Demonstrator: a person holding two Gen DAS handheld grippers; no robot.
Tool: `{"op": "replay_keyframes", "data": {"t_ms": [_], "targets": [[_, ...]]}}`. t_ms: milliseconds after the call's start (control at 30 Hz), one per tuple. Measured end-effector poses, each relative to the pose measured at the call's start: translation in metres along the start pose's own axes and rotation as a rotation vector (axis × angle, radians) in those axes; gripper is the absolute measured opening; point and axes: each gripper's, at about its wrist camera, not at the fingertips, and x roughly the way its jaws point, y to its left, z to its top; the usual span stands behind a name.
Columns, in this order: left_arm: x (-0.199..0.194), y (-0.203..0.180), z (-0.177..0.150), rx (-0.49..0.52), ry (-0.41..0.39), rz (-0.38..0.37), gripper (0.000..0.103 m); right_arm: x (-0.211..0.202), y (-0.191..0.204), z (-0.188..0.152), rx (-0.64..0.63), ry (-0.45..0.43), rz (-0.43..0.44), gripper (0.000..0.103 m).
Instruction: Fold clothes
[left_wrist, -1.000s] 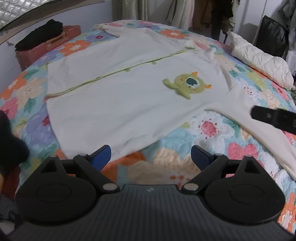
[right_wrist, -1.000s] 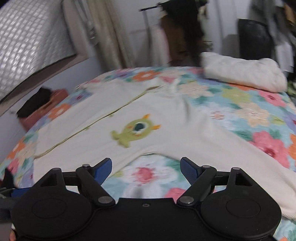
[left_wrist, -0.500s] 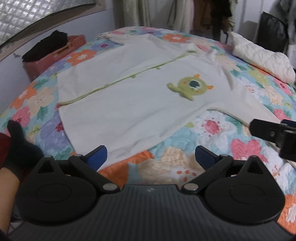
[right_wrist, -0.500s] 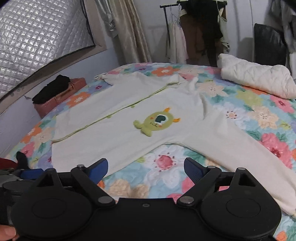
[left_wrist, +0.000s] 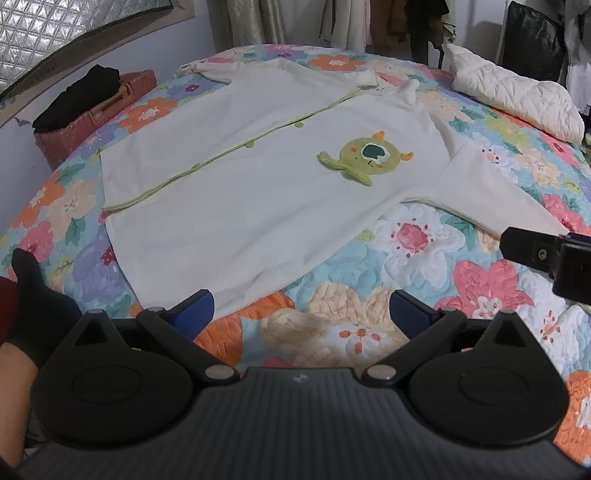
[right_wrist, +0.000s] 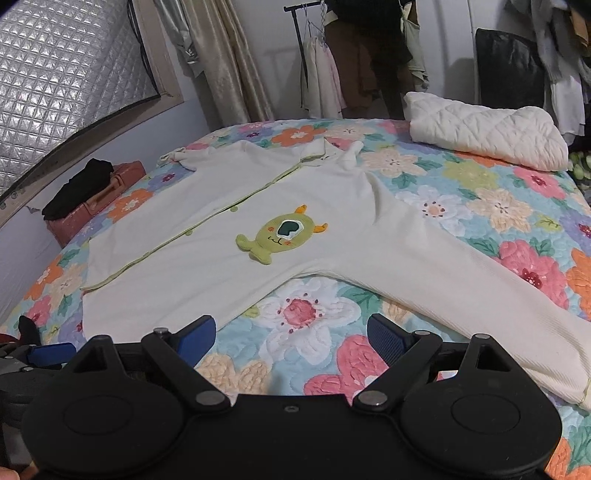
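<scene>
Cream button-front top with a green monster patch (left_wrist: 280, 192) lies flat, unfolded, on the floral quilted bed (left_wrist: 332, 325), near sleeve (right_wrist: 461, 295) stretched out rightward. Left tongs (left_wrist: 301, 312) and right tongs (right_wrist: 291, 334) both hover spread and empty, having just opened. Best first grab, likely: sleeve cuff and near hem, pinching one layer cleanly, folding toward the green placket.

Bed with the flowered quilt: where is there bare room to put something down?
Free quilt lies between the cream cardigan with the green monster patch, its near sleeve and the open grippers. More lies between that sleeve and the white quilted pad. The cardigan covers the middle and left.
</scene>
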Motion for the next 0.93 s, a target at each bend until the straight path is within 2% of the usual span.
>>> {"op": "replay_keyframes", "data": {"t_ms": [933], "targets": [[0.001,-0.011,0.002,0.018,0.010,-0.021,0.103,0.011,-0.004,-0.002,-0.010,0.027,-0.020,0.092]]}}
